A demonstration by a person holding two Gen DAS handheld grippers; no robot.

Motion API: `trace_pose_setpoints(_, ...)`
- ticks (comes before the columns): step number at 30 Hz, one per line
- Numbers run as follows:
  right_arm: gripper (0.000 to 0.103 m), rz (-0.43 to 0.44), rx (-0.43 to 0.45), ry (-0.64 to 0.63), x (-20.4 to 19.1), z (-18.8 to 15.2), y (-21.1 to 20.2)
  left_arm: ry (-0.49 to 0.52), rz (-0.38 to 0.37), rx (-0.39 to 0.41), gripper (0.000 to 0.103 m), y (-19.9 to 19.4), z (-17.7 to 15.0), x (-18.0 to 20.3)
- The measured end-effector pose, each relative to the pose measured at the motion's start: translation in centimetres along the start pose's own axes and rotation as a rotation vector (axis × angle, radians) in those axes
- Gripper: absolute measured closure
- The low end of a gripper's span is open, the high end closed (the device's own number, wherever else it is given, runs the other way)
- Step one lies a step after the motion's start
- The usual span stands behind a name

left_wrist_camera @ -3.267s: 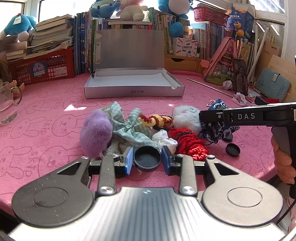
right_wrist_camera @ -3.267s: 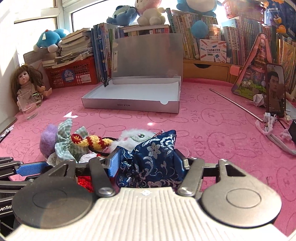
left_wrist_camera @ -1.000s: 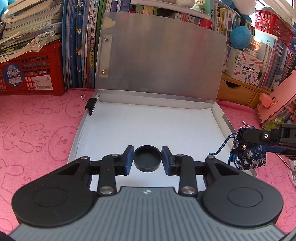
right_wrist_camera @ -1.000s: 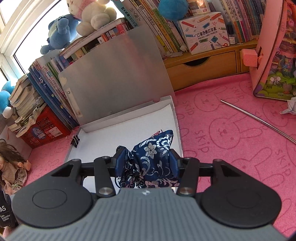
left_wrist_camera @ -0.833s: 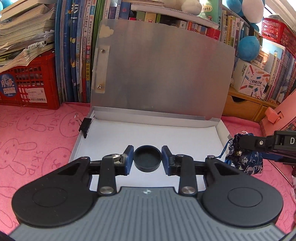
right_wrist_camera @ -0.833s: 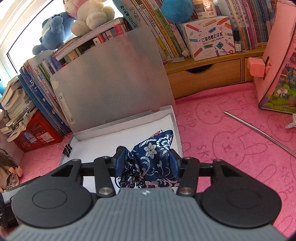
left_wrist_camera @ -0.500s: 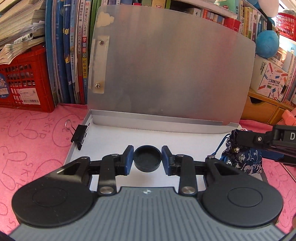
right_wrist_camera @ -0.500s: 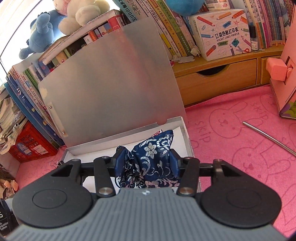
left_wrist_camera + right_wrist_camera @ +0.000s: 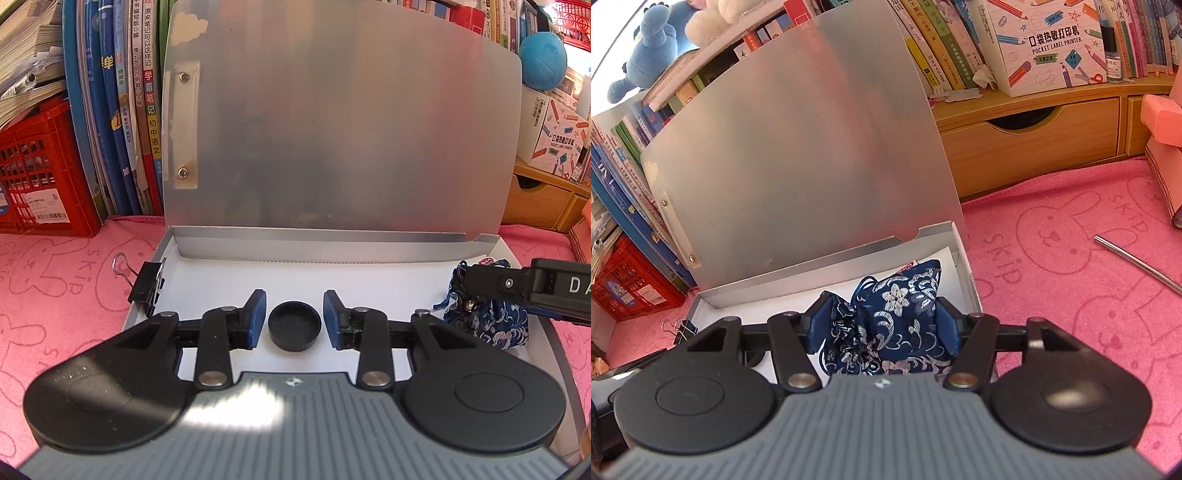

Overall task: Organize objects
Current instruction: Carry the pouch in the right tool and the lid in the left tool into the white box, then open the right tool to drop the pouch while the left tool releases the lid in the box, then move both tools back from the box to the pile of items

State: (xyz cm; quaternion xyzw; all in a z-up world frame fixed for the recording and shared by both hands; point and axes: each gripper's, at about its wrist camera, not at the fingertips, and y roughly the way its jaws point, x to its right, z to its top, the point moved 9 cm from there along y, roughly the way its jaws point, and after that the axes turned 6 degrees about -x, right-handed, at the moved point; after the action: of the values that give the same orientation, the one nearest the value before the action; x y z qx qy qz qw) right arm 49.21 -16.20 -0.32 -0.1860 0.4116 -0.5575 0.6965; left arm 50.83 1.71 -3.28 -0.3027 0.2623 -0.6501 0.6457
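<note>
A shallow silver box (image 9: 332, 271) lies open on the pink cloth, its lid (image 9: 343, 122) standing upright at the back. My left gripper (image 9: 294, 319) is open over the box's white floor; a small black round cap (image 9: 294, 325) sits between its blue pads, apart from both. My right gripper (image 9: 882, 323) is shut on a dark blue brocade pouch (image 9: 897, 317) over the box's right end. That pouch (image 9: 491, 314) and the right gripper also show at the right in the left wrist view.
A black binder clip (image 9: 146, 286) is clamped on the box's left wall. A red crate (image 9: 40, 177) and upright books (image 9: 125, 110) stand behind on the left. A wooden drawer unit (image 9: 1034, 147) stands back right, and a metal rod (image 9: 1137, 264) lies on the pink cloth.
Both grippers moved forward and down over the box. The left jaws have parted and let go of the black cap. The right gripper still holds the pouch.
</note>
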Motion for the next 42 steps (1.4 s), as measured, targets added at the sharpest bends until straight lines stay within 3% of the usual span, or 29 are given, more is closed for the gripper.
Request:
trace_pose_setpoints(1, 0.024, 0.004, 0.002, 0.001, 0.0, 0.0, -0.1, 0.002, 0.000, 0.009, 0.057, -0.3, 0.2, 0.0)
trace_pose_setpoints(3, 0.017, 0.011, 0.017, -0.012, -0.3, -0.2, -0.6, 0.007, -0.026, 0.041, 0.032, -1.3, 0.5, 0.2)
trace_pose_setpoints(7, 0.010, -0.007, 0.069, -0.093, -1.1, -0.3, -2.3, -0.008, -0.064, 0.074, 0.022, -3.3, 0.8, 0.2)
trace_pose_setpoints(20, 0.004, 0.054, 0.146, -0.155, -1.9, -2.2, -10.3, 0.092, -0.030, 0.110, 0.021, -10.6, -2.1, 1.6)
trace_pose_setpoints(29, 0.001, 0.084, 0.167, -0.219, -2.2, -5.3, -15.2, 0.117, -0.068, 0.130, 0.016, -15.6, -6.4, 3.0)
trace_pose_setpoints(39, 0.000, 0.095, 0.185, -0.237, -0.4, -9.8, -19.3, 0.151, -0.126, 0.212, 0.010, -22.0, -12.1, 3.9)
trace_pose_setpoints(42, 0.000, 0.104, 0.193, -0.235, 0.1, -11.0, -20.3, 0.161, -0.107, 0.211, 0.010, -23.3, -13.7, 4.1)
